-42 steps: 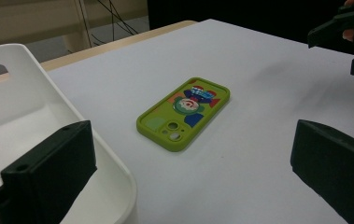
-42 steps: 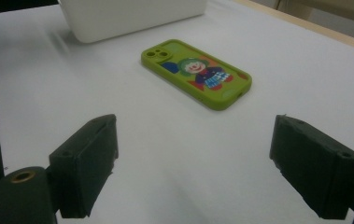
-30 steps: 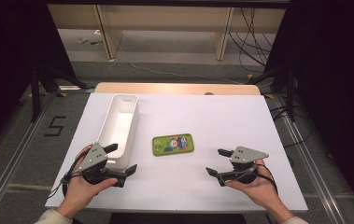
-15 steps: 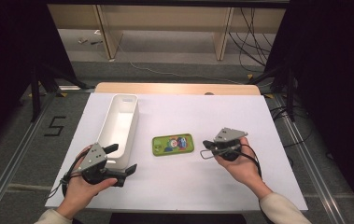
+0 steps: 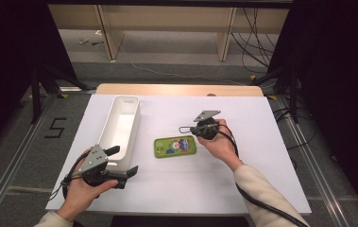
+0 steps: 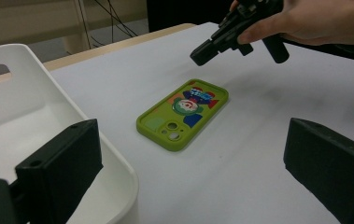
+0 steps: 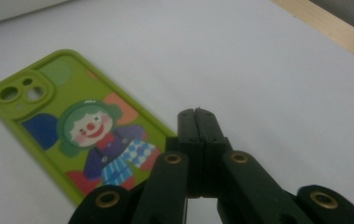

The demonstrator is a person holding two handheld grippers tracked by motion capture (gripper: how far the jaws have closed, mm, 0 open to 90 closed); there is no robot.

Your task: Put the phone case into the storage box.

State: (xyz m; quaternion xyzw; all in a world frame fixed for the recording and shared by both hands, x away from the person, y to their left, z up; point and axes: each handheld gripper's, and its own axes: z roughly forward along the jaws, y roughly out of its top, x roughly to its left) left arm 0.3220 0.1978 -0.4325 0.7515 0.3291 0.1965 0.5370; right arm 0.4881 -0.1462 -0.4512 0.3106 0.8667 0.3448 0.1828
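Left tool [image 5: 122, 163]: approx 7 o'clock on the table [image 5: 261, 179], jaws spread wide, nothing in them. Rests just beside the near end of the bin. Idle for now.

Bin [image 5: 120, 124]: long white tray, approx 9–10 o'clock from table centre, runs front to back. Looks empty inside as far as visible.

Phone case [image 5: 175, 146]: green, clown print w/ camera cut-outs, lies flat, print side up, near table centre, just right of the bin, apart from it. Not gripped by anything.

Right tool [image 5: 182, 128]: hovers at approx 1 o'clock of the case, over its far right corner; jaws clenched tight on nothing, tips pressed together in the right gripper view.

Step in hand (judgement): right tool closing in on the case for a pick-up, prob. to move it to the bin.

How to do it well: jaws must release first – pressed together they can only push. Case is thin & flat, so come in low at its right short edge, one jaw under the lip, one on top. Tip angle shallow. Squeeze gently; soft shell may flex or slide on the smooth sheet. Left tool could brace the far edge if it skids.
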